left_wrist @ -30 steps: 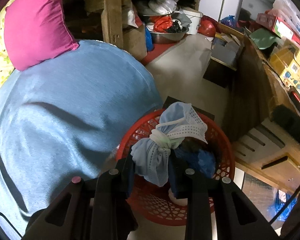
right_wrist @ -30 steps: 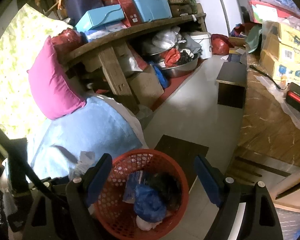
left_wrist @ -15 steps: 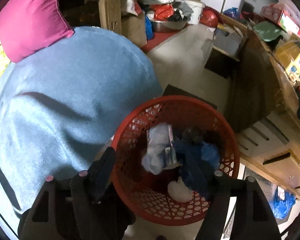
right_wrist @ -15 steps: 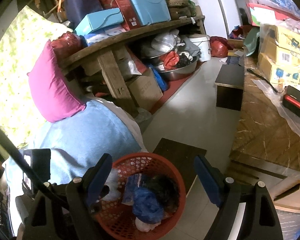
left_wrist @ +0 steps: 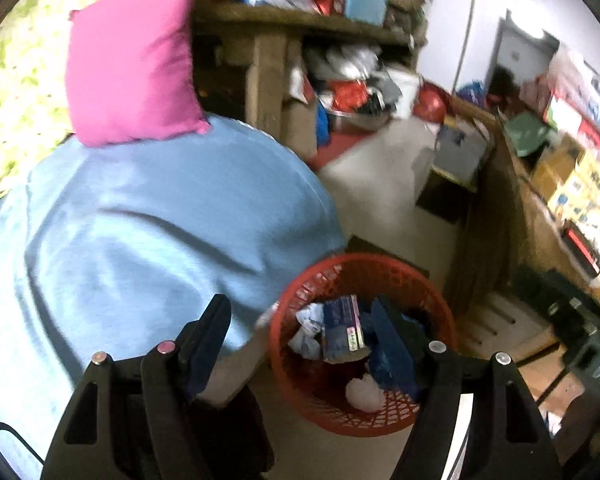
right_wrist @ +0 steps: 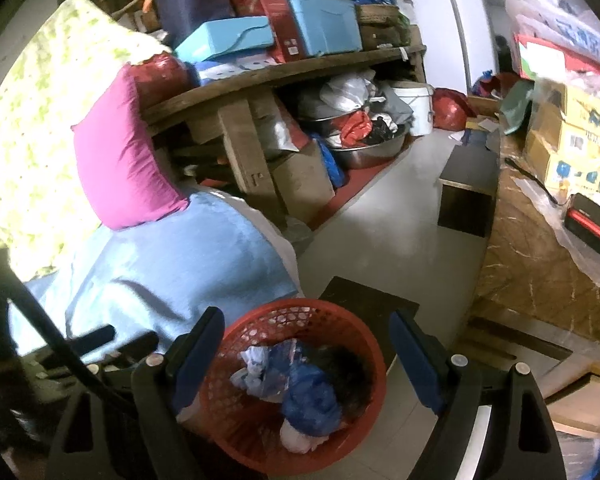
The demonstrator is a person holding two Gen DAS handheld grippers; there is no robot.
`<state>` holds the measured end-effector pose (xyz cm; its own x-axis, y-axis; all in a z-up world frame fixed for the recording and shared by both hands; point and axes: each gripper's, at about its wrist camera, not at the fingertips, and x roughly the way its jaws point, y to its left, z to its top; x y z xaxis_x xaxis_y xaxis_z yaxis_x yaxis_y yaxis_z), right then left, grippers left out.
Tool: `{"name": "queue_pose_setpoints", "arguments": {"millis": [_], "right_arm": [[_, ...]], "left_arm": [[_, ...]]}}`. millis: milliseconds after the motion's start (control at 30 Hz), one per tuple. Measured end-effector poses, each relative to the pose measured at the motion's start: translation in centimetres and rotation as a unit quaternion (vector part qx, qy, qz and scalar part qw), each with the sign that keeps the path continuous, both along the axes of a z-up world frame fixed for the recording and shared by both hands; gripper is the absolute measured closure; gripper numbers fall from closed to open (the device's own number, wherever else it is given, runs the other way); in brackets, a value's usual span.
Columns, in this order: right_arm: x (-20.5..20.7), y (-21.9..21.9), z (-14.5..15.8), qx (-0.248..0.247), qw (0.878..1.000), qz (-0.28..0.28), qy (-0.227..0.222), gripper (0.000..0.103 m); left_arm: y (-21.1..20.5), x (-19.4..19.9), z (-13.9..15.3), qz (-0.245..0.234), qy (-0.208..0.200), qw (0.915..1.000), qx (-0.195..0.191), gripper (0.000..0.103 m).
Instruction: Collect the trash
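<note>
Basket (left_wrist: pixel 440 308) trash | left view: carton (left_wrist: pixel 342 328) | right view: blue bag (right_wrist: pixel 312 400)

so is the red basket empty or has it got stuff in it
Not empty: the red basket holds a blue bag and crumpled white scraps.

From my seat it's a pretty cluttered room: a pink pillow (right_wrist: pixel 120 164) sits on a big blue cushion (right_wrist: pixel 180 264), and behind them a wooden shelf (right_wrist: pixel 284 74) carries a blue plastic box (right_wrist: pixel 324 20) up top. Under it I see a metal basin (right_wrist: pixel 370 146) and a white bucket (right_wrist: pixel 414 108). Cardboard boxes (right_wrist: pixel 572 140) line the counter (right_wrist: pixel 540 272).
</note>
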<state>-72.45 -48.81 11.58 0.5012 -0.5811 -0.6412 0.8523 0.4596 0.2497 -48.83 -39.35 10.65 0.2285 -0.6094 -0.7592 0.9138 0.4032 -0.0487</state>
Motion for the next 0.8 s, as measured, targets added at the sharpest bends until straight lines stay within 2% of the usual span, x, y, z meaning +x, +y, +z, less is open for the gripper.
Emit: {"name": "queue_pose_setpoints", "arguments": {"millis": [133, 233, 267, 300, 333, 567, 800], "right_arm": [[0.3, 2.3, 0.4, -0.011, 1.000, 0.006, 0.014, 0.016], [0.6, 4.3, 0.4, -0.016, 0.999, 0.020, 0.022, 0.015], [0.7, 4.8, 0.3, -0.017, 0.999, 0.024, 0.027, 0.014], [0.8, 5.5, 0.1, -0.018, 0.999, 0.027, 0.033, 0.006], [0.9, 6.0, 0.0, -0.019, 0.999, 0.029, 0.036, 0.002], [1.2, 8.6, -0.7, -0.024, 0.997, 0.047, 0.050, 0.002], [0.9, 9.1, -0.7, -0.024, 0.997, 0.051, 0.049, 0.002]], "left_arm": [[3.4, 0.1, 2.1, 0.026, -0.009, 0.9990, -0.035, 0.022], [5.5, -0.2, 2.9, 0.037, -0.010, 0.9981, -0.049, 0.021], [6.1, -0.3, 3.0, 0.042, -0.012, 0.9976, -0.053, 0.021], [6.9, -0.4, 3.2, 0.048, -0.014, 0.9971, -0.057, 0.021], [7.3, -0.3, 3.3, 0.051, -0.013, 0.9969, -0.058, 0.021], [10.1, -0.5, 3.8, 0.068, -0.012, 0.9953, -0.068, 0.020], [10.4, -1.5, 4.1, 0.069, -0.031, 0.9950, -0.066, 0.019]]}}
